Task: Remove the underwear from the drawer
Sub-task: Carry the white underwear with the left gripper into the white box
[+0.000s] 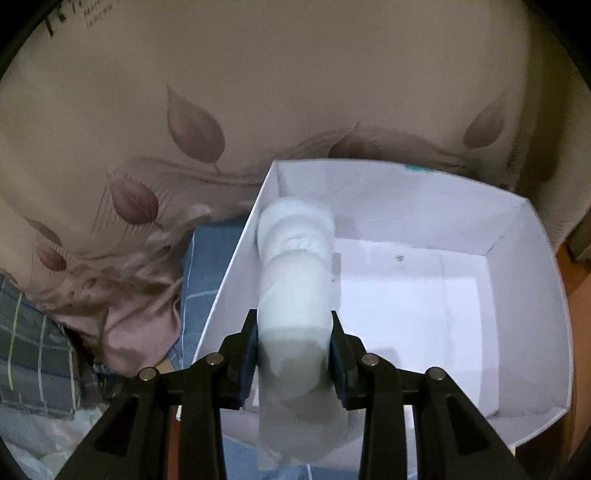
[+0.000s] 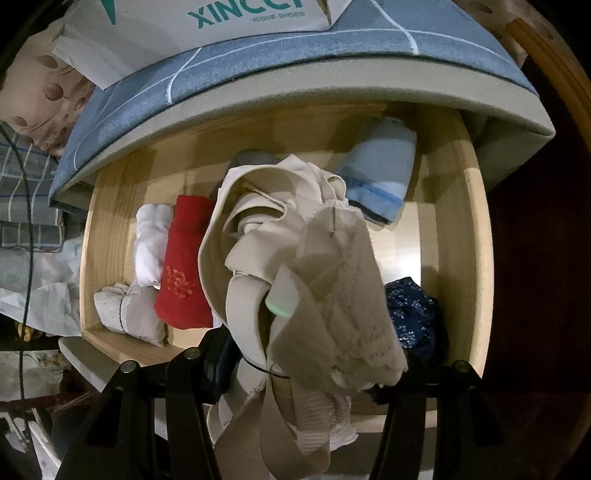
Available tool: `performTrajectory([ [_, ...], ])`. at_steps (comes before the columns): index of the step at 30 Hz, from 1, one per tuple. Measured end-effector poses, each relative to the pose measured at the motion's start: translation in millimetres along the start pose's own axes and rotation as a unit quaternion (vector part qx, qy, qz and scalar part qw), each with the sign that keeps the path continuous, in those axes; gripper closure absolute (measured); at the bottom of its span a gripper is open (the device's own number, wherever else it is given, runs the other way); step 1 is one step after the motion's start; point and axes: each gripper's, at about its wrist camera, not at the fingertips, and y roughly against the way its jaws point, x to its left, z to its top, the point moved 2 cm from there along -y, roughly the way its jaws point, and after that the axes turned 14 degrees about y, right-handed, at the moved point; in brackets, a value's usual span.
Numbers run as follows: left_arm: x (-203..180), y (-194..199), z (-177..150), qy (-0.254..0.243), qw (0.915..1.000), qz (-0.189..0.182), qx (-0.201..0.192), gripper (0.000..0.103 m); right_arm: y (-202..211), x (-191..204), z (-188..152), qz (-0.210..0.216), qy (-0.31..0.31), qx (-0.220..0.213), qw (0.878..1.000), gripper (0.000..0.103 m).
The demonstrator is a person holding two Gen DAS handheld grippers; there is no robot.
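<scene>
In the left wrist view my left gripper [image 1: 294, 343] is shut on a rolled pale white underwear piece [image 1: 295, 280] and holds it over the left side of an open white box [image 1: 524, 295]. In the right wrist view my right gripper [image 2: 295, 365] is shut on a beige lace bra [image 2: 295, 266] that hangs over the open wooden drawer [image 2: 454, 229]. In the drawer lie a red roll [image 2: 184, 266], a white roll [image 2: 151, 243], a grey roll [image 2: 125, 310], a light blue piece [image 2: 380, 173] and a dark blue patterned piece [image 2: 413, 314].
The white box rests on a blue bedsheet [image 1: 207, 266] beside a beige leaf-print quilt [image 1: 184, 129]. In the right wrist view the mattress edge [image 2: 295, 85] overhangs the drawer, with a white XINCCI shoe box [image 2: 221, 26] on top. A plaid cloth [image 2: 22, 206] lies at the left.
</scene>
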Motion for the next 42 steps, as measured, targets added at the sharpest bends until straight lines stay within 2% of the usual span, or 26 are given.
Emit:
performTrajectory([
  [6, 4, -16, -17, -0.001, 0.9996, 0.011, 0.026, 0.069, -3, 0, 1, 0.003, 0.002, 0.005, 1.000, 0.051],
  [13, 9, -10, -33, 0.010, 0.9988, 0.019, 0.045, 0.069, -2, -1, 0, 0.005, -0.001, 0.004, 1.000, 0.051],
  [32, 42, 20, -80, 0.016, 0.9983, 0.033, 0.046, 0.069, -1, -2, 0, 0.005, -0.002, 0.003, 1.000, 0.051],
  [42, 43, 23, -79, 0.033, 0.9979, 0.045, 0.034, 0.063, -2, 1, 1, -0.005, 0.003, 0.004, 1.000, 0.051],
])
